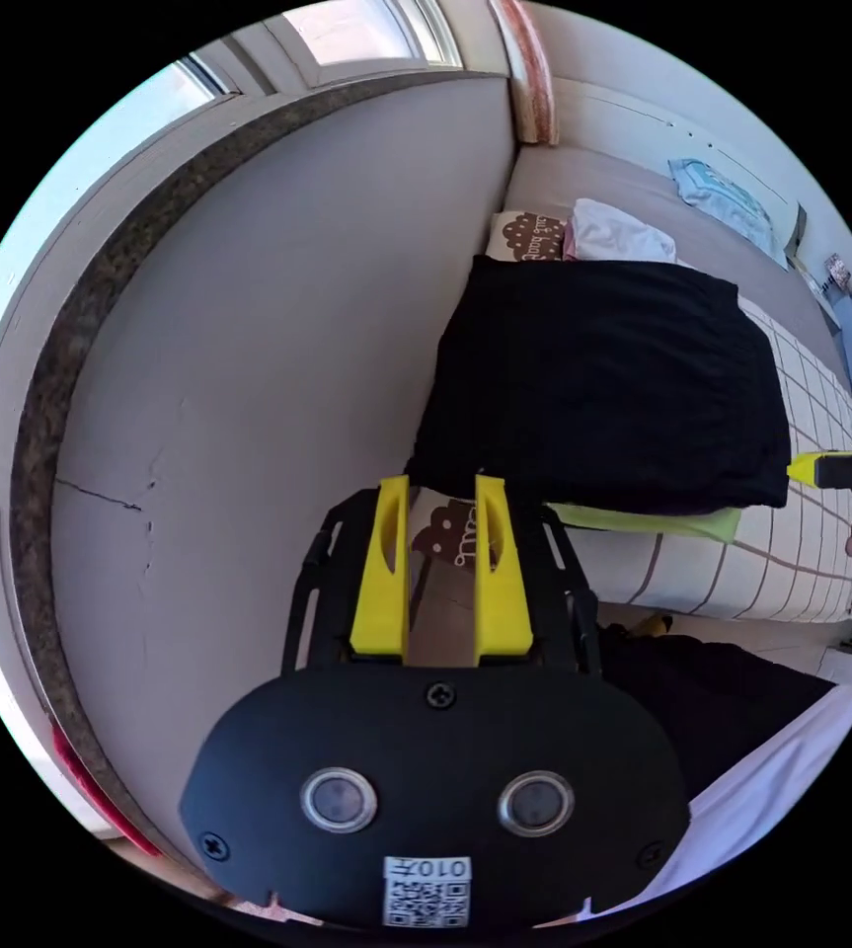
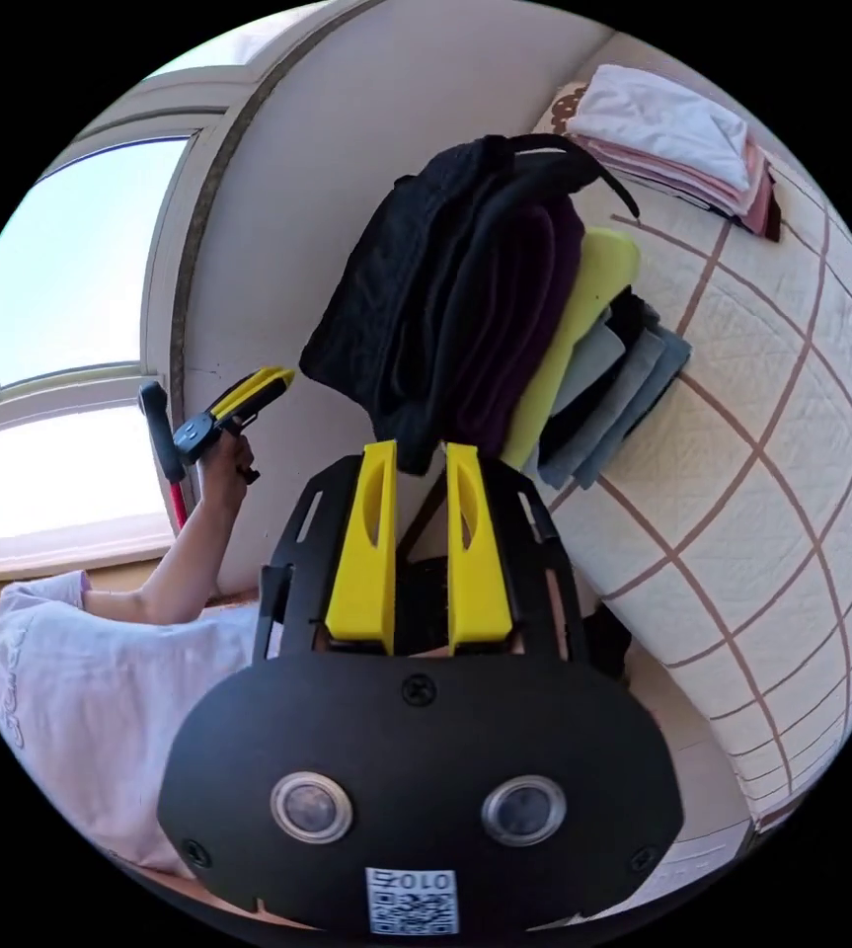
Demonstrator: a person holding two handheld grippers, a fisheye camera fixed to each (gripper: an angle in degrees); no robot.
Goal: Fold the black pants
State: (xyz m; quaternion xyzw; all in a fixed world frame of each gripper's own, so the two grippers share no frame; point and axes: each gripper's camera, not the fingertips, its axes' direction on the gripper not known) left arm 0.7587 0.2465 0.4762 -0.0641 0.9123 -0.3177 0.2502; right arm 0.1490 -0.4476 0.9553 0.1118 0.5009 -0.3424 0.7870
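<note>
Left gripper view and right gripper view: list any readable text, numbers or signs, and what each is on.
Sticker on the left gripper: short code above a QR square, reversed, not reliably readable.
Sticker on the right gripper: the same layout, not reliably readable.
Pillow, brown print: script words, too blurred to read.
Blue packet: print too small to read.
Nothing else carries text.

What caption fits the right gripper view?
Folded black pants top a clothes stack on the quilted bed; right gripper open, empty.
</note>
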